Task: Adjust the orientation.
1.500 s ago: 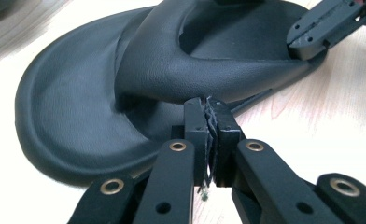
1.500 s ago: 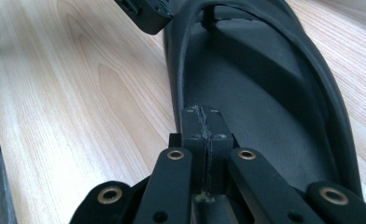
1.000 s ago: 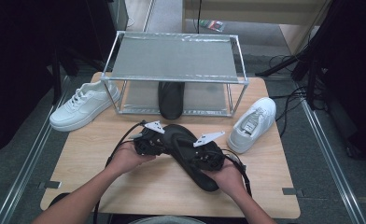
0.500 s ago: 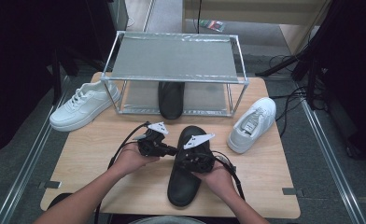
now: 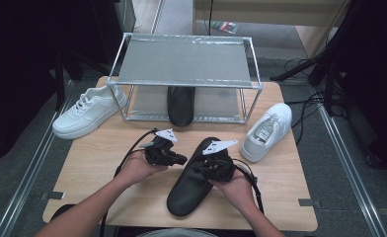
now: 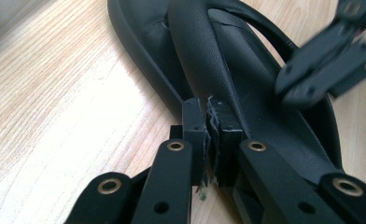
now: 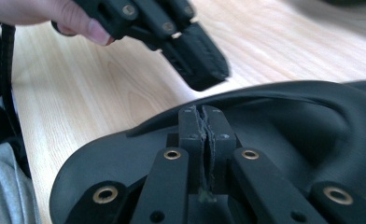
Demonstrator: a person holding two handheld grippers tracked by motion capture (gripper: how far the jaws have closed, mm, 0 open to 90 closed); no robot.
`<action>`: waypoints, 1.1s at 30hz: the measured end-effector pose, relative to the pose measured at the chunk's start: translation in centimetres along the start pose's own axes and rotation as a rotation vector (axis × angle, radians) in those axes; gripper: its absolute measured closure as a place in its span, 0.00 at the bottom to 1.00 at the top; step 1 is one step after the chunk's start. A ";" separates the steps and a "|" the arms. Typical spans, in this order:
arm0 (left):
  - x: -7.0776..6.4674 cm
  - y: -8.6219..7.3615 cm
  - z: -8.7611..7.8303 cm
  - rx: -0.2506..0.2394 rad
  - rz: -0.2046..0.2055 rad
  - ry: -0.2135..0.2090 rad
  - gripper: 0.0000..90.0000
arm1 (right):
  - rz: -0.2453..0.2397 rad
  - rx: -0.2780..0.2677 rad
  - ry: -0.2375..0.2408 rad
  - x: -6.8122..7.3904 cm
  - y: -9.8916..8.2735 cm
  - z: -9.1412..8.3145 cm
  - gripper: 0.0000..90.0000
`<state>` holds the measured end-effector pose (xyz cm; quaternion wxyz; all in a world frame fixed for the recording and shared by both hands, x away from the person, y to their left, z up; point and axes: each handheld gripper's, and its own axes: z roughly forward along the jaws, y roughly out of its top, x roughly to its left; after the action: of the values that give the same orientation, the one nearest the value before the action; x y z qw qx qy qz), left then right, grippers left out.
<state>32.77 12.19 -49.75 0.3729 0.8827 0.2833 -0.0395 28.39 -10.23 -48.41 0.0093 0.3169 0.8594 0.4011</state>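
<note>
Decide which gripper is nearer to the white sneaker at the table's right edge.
Right. The right gripper sits over the black slipper, just left of that white sneaker; the left gripper is farther left.

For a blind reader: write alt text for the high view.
Two hand-held grippers meet at a black slipper on a wooden table, left gripper beside it, right gripper over it. Behind: a wire rack and two white sneakers.

Wooden table (image 5: 107,163) carries black slipper (image 5: 186,190), white sneakers (image 5: 85,111), rack (image 5: 184,61).
</note>
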 end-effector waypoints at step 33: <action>-2.0 -0.2 0.9 0.044 0.014 -0.044 0.98 | 0.074 -0.033 -0.219 -2.7 -1.8 -2.3 0.98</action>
<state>31.11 10.73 -49.98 0.3596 0.8916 0.2680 -0.0627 28.97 -14.18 -48.70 0.0938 0.3901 0.8342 0.3783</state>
